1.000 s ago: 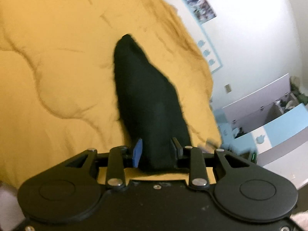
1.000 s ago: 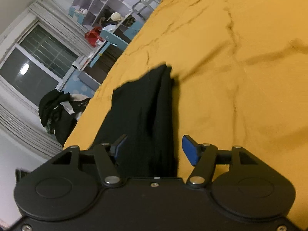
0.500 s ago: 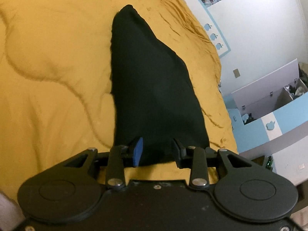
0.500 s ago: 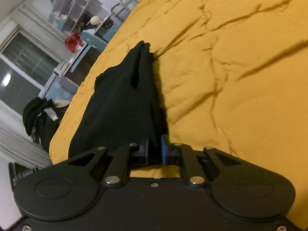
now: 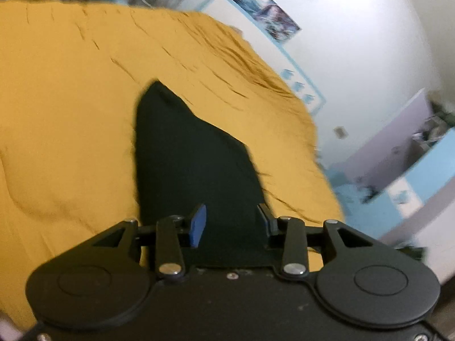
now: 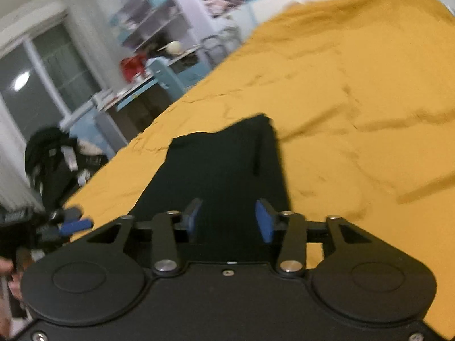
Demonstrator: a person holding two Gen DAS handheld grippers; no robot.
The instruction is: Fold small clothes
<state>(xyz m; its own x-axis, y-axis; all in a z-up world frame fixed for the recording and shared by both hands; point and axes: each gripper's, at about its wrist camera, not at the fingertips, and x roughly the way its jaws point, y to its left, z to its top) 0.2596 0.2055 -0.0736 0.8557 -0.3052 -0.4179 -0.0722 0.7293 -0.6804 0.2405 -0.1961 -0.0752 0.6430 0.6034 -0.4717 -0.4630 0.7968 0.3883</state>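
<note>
A black garment (image 5: 187, 170) lies flat on the yellow bedspread (image 5: 62, 108), narrowing to a point at its far end. My left gripper (image 5: 230, 221) hovers over its near end. The jaws are opening and stand apart, with the cloth running between and under the blue pads (image 5: 197, 224) and past the left one. In the right wrist view the same kind of black cloth (image 6: 224, 170) shows as a folded, squarer shape. My right gripper (image 6: 227, 221) is over its near edge, its jaws opening, and the cloth is wider than the gap between them.
The bedspread (image 6: 355, 113) spreads wide to the right. Past the bed's left edge stand a window, shelves and a dark heap of clothes (image 6: 48, 156). A hand (image 6: 7, 270) with a blurred blue-tipped tool (image 6: 74, 223) is at the left rim. A wall and blue-white furniture (image 5: 412, 176) lie past the bed's right edge.
The right jaws, wide a second ago, pinched shut on the black cloth half a second ago and have now parted. The left jaws have widened a little. Both views have swung and blurred.
</note>
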